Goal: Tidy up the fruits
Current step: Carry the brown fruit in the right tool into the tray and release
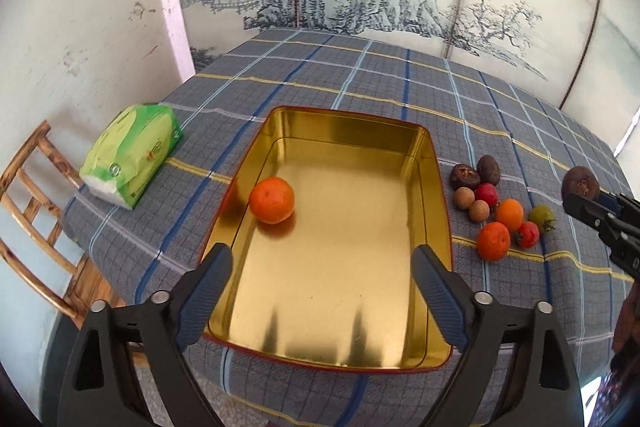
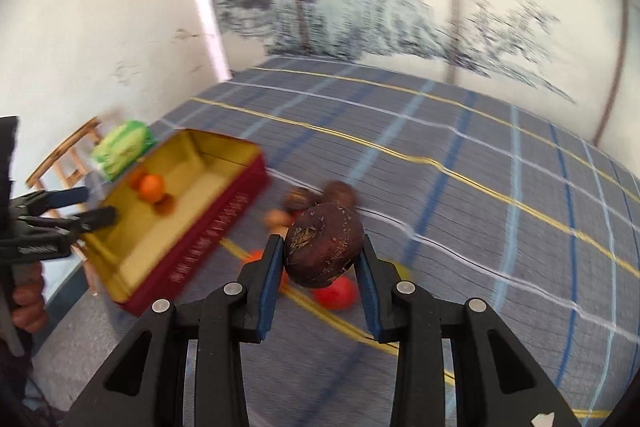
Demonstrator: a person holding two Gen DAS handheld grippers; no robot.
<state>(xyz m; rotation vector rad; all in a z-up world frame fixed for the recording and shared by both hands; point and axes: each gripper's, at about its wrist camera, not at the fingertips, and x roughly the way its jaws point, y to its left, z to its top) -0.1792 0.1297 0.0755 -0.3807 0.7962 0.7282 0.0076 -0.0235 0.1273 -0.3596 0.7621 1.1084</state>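
One orange [image 1: 272, 200] in gold tin [image 1: 352, 131]

Left wrist view: open left gripper [image 1: 322, 291] over gold tin [image 1: 434, 183] on plaid tablecloth [image 1: 360, 75].
The jaws stand wide apart, nothing between the pads. 1 orange [image 1: 272, 200] lies in the tin at 10 o'clock, near the left wall. At 3 o'clock, outside the tin, a fruit cluster [image 1: 500, 203] lies on the cloth: 2 oranges, 2 dark purple fruits, 2 tan round fruits, 2 red fruits, 1 green tomato. At the far 3 o'clock edge the right gripper [image 1: 592, 205] holds 1 dark purple fruit [image 1: 580, 181]. A green tissue pack [image 1: 132, 155] lies at 9 o'clock, a wooden chair [image 1: 36, 211] beyond it.
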